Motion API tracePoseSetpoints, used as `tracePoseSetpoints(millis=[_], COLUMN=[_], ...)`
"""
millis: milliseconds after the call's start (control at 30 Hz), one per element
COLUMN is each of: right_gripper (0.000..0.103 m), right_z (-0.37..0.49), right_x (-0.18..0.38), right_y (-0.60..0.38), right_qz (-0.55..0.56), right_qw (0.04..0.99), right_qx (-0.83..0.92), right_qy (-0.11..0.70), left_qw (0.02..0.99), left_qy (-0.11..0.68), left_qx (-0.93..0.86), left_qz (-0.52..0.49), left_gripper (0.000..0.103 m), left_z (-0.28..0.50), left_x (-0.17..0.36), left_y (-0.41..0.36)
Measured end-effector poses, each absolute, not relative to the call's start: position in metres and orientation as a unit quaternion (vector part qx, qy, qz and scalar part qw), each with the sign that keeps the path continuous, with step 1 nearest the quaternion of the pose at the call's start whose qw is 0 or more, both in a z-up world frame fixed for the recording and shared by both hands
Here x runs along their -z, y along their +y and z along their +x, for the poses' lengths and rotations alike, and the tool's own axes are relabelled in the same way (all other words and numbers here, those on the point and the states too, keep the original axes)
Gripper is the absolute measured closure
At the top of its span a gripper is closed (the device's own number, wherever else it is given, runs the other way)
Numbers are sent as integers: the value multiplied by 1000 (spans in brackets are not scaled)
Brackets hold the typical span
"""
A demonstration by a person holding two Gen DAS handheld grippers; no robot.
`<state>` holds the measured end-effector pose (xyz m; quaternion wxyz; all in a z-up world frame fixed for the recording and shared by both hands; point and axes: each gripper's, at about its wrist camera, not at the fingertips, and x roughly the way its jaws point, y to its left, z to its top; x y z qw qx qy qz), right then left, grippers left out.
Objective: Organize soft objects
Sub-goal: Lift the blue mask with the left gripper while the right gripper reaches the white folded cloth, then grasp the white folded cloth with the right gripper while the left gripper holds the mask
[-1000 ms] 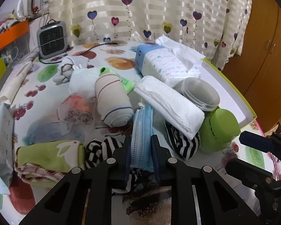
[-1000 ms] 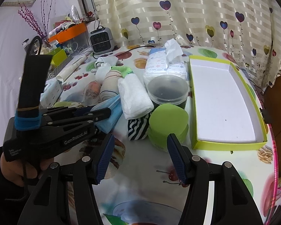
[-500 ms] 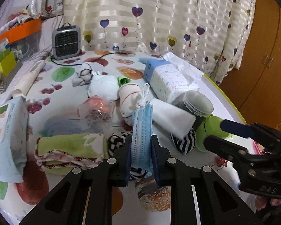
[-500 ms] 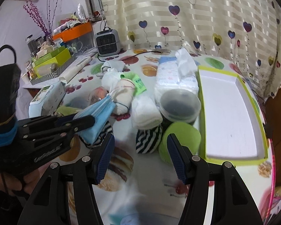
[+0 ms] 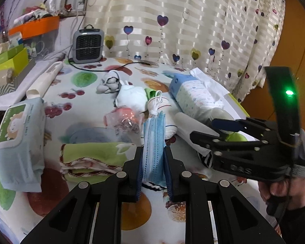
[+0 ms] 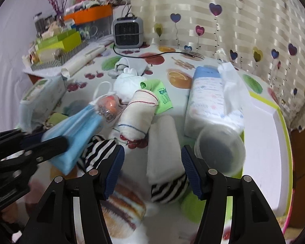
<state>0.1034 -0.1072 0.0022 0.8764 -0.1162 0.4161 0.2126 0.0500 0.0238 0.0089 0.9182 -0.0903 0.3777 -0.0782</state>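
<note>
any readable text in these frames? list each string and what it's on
"D&S": embossed on the side of the right gripper, the only clear one.
Blue tissue pack: printed wording, blurred.
Wet-wipe pack: green label print too small to read.
Green tag by the rolled sock: small print and logo, unreadable.
Left gripper, shut on the face masks: no text.

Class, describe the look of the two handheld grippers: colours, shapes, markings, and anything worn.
Both the left gripper and right gripper are black frames with silver bolts and ribbed blue pads. The right one carries an upright black block with a green light; a dark sleeve shows below.
</note>
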Motion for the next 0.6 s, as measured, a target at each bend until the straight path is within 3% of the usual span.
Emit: tracePoseSetpoints(millis=[467,533,567,600], right_gripper=[44,60,73,74], right_z=[126,127,127,126], right_x=[29,32,31,29], right_y=[-69,-69,-70,-72], right_qz=[-251,-253,-247,-240], right_qw=[840,838,839,843], right_qx=[-171,-167,-168,-170], right_qy=[450,453,454,451], left_qw=[916,916,916,916], left_qy=[378,377,377,377], left_qx=[75,72,71,70], left_qz=[-112,-114,-114,-115], left_gripper=[85,85,85,85], left_z=[47,46,46,46], left_x=[-4,-4,-4,-4], left_y=[37,40,41,42])
